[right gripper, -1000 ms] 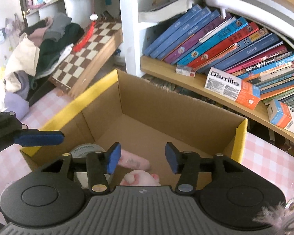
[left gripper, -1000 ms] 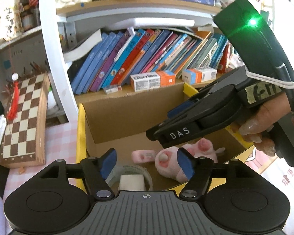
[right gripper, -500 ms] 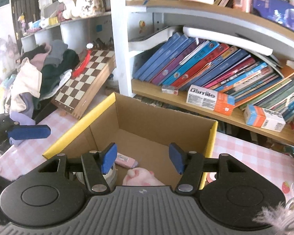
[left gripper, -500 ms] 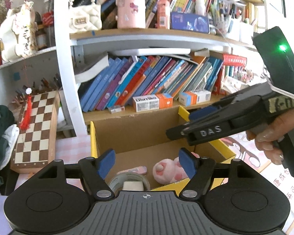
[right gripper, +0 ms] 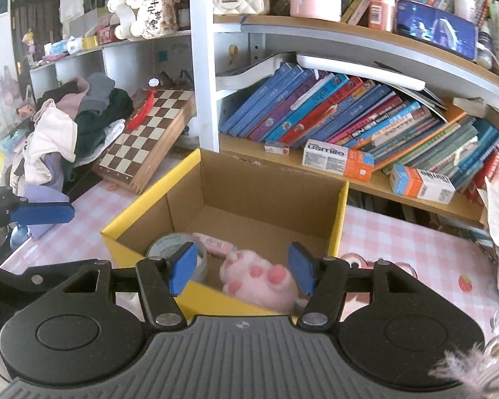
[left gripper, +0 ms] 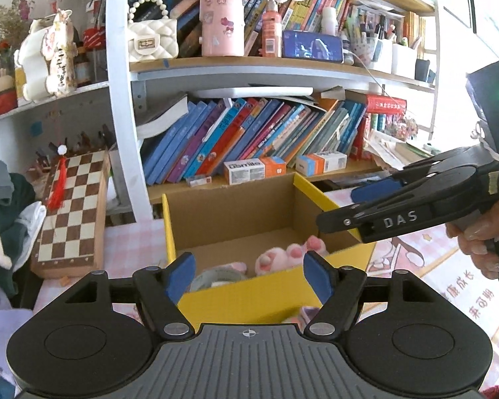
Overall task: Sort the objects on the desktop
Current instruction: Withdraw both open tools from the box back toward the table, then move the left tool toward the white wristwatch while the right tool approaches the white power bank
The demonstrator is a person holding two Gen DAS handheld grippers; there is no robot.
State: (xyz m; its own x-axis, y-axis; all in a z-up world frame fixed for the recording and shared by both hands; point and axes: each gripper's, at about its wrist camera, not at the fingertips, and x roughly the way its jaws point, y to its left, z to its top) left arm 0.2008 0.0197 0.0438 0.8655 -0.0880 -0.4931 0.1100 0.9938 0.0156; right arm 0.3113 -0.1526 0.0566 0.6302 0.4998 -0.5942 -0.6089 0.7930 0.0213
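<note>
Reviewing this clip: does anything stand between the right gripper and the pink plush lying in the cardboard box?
Only the box's near yellow wall rises between the right gripper and the pink plush. From above nothing visible covers the plush; the box is open-topped, and the jaws, which have just been opening, hold nothing.

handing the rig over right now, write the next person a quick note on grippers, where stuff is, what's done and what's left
Left gripper: open, nothing between its fingers, above the box's near edge.
Right gripper: jaws have just been opening, nothing held, above the box's near wall.
Cardboard box on the pink checked table, in front of the bookshelf.
Done: in the box lie the pink plush toy, the tape roll and a small pink packet.
Left: a pink item sits on the table just right of the box; probably next, though its shape is hard to make out.
</note>
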